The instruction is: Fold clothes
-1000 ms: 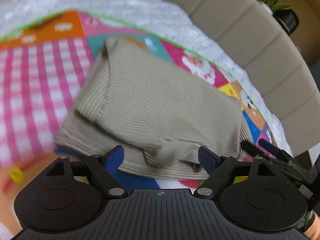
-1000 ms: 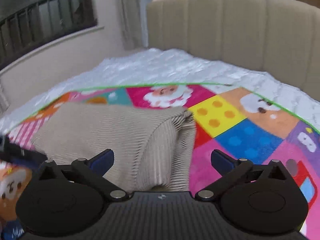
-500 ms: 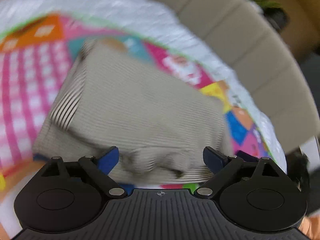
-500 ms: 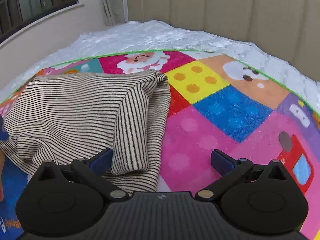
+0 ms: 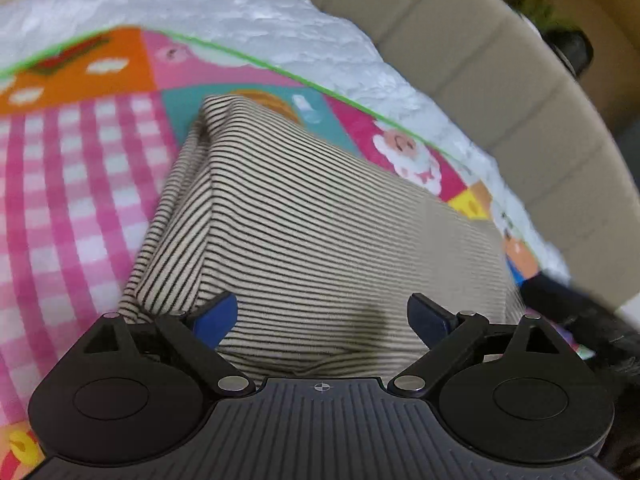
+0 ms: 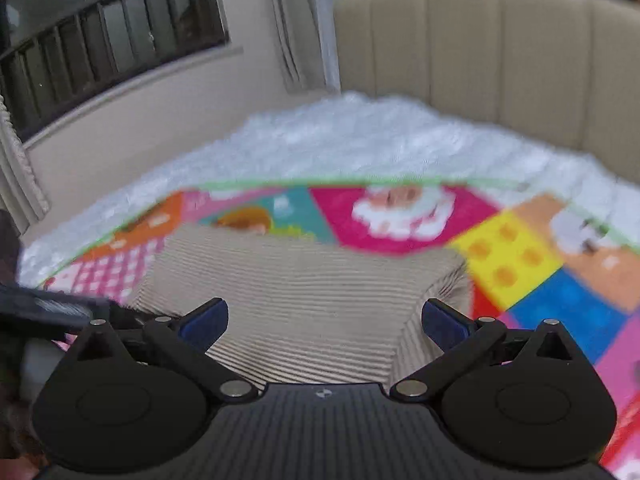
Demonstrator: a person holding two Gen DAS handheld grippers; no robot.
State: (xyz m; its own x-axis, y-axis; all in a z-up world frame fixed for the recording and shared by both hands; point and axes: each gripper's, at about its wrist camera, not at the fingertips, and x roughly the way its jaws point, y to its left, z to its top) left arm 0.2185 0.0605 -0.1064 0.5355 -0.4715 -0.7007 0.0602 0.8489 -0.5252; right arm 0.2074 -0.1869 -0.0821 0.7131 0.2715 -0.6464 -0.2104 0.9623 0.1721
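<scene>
**A:** So where was the striped top (image 5: 320, 240)? In a basket or something?

**B:** Nope, no bin or basket in either shot. It was lying folded into a blocky bundle on the colourful play mat (image 5: 80, 184), which sat on a white fluffy blanket (image 5: 248, 8) on the bed. Using the Santa patch (image 5: 416, 160) as the marker: the bundle sat just on the near side of it, between Santa and the cameras.

**A:** Which way did it run?

**B:** In the right wrist view its long side ran across the frame, left to right, roughly parallel to the beige headboard (image 6: 500, 48) behind Santa. Stripes ran along that same direction. One short end, folded over, faced the yellow dotted square (image 6: 508, 260).

**A:** And the tools?

**B:** Both released. Left tool (image 5: 320, 316) had its blue fingers spread wide, hovering over the near edge of the bundle, nothing pinched. Right tool (image 6: 324, 318) same deal, spread apart above the fabric.

**A:** Any difference between cams?

**B:** Left one showed crisp stripes and the pink checked patch (image 5: 60, 200) beside the bundle. Right one was blurry but showed a window (image 6: 112, 40) and curtain (image 6: 296, 20) beyond Santa.
</scene>
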